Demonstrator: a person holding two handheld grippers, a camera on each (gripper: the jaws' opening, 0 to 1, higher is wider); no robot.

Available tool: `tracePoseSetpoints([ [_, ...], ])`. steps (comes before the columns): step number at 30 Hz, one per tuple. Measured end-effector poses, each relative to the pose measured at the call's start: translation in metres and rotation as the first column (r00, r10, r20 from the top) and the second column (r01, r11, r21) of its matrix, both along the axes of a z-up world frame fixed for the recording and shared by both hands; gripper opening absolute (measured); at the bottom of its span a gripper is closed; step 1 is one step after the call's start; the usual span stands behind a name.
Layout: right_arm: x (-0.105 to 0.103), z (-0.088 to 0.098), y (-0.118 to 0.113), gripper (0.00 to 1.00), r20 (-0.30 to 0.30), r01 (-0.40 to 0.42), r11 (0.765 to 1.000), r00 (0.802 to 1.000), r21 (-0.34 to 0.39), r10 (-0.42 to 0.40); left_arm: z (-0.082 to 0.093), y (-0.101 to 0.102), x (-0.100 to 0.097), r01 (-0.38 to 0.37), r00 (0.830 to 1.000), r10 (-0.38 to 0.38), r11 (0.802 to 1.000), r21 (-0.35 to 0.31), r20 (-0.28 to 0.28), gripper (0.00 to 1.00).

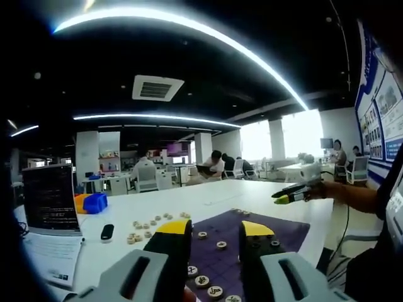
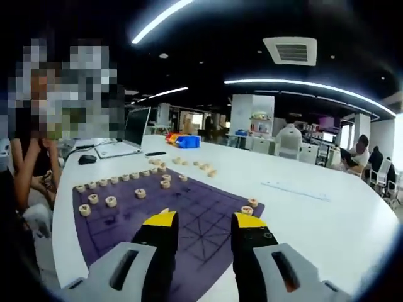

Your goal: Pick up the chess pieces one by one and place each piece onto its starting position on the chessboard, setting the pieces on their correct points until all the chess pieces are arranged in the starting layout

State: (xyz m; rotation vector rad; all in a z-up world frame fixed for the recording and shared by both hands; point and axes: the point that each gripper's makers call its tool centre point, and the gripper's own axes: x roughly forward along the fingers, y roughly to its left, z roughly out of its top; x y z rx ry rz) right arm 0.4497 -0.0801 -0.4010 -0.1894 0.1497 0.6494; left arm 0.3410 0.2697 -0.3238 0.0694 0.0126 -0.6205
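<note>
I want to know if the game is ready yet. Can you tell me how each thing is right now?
left gripper: open, holding nothing.
right gripper: open, holding nothing.
chessboard: lying flat on the white table, partly set up.
placed pieces: lying flat in rows along one edge of the board.
loose pieces: scattered on the table off the board.
laptop: lid open.
</note>
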Motion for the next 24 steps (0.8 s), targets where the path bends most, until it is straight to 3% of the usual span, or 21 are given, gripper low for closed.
tracePoseSetpoints([
  [9,-0.019,0.019,-0.001,0.34,0.055,0.016,1.0,0.998,0.015,-0.017,-0.005,-0.001,-0.001,0.01,1.0,-0.01,1.0,0.026,-0.01,0.32],
  [16,-0.018,0.033,0.019,0.34,0.078,-0.023,1.0,0.997,0.002,0.023,-0.003,0.004,-0.002,0.006,1.0,-0.006,0.999,0.037,-0.006,0.32],
  [24,-0.013,0.044,0.044,0.34,0.057,-0.075,0.997,0.996,0.019,0.074,-0.008,0.017,0.0,-0.026,1.0,0.027,0.997,0.068,-0.016,0.32],
])
